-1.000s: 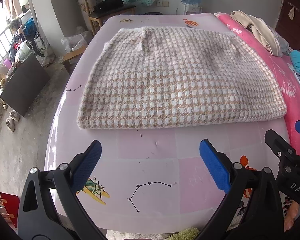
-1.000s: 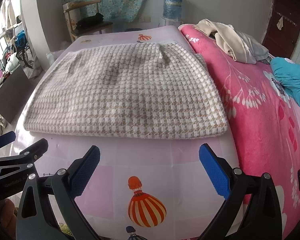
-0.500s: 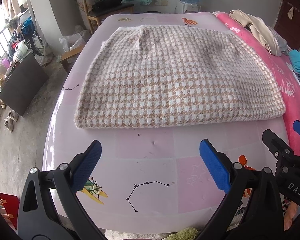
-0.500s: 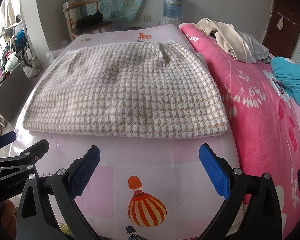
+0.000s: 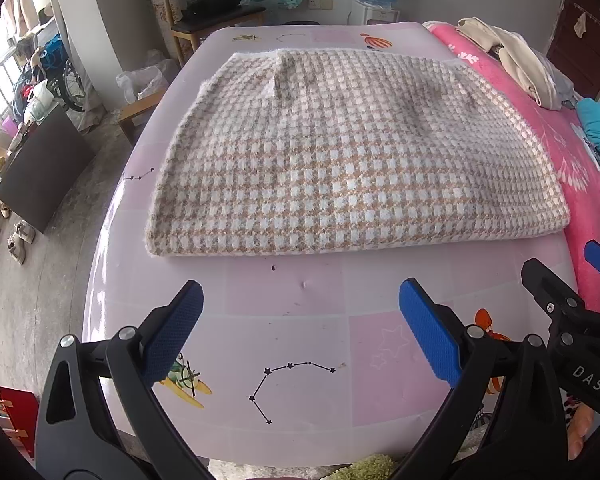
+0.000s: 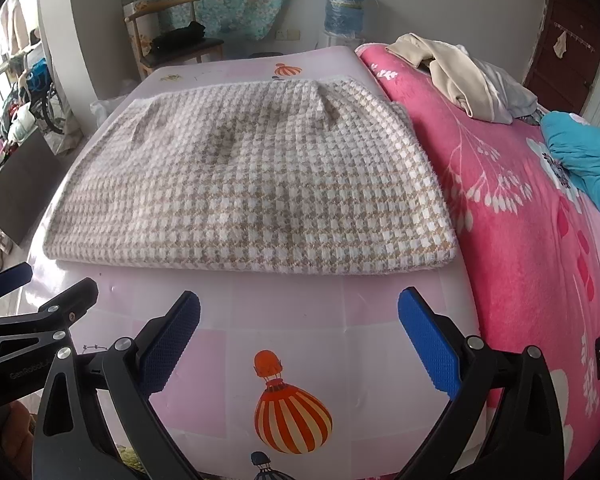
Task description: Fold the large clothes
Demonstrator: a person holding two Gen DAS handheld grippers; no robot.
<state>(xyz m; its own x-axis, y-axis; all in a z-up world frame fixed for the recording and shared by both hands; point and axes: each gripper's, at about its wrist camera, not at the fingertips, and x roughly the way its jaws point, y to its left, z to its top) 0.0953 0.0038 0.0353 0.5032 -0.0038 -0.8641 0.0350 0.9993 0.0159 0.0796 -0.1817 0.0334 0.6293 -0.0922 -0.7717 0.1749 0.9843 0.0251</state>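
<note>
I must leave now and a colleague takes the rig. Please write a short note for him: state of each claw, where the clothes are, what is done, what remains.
Left claw: open, holding nothing, above the pink patterned table cover, short of the garment.
Right claw: open, holding nothing, beside the left one.
Houndstooth knit garment: lies flat on the cover, near edge doubled over, so seemingly folded once already.
Left: further folds; neither claw touches it yet.
Other clothes, beige and teal, lie unfolded on the pink blanket.

"DAS" on the right gripper (image 5: 588, 376); "GenRobot" on the left gripper (image 6: 24, 372).
</note>
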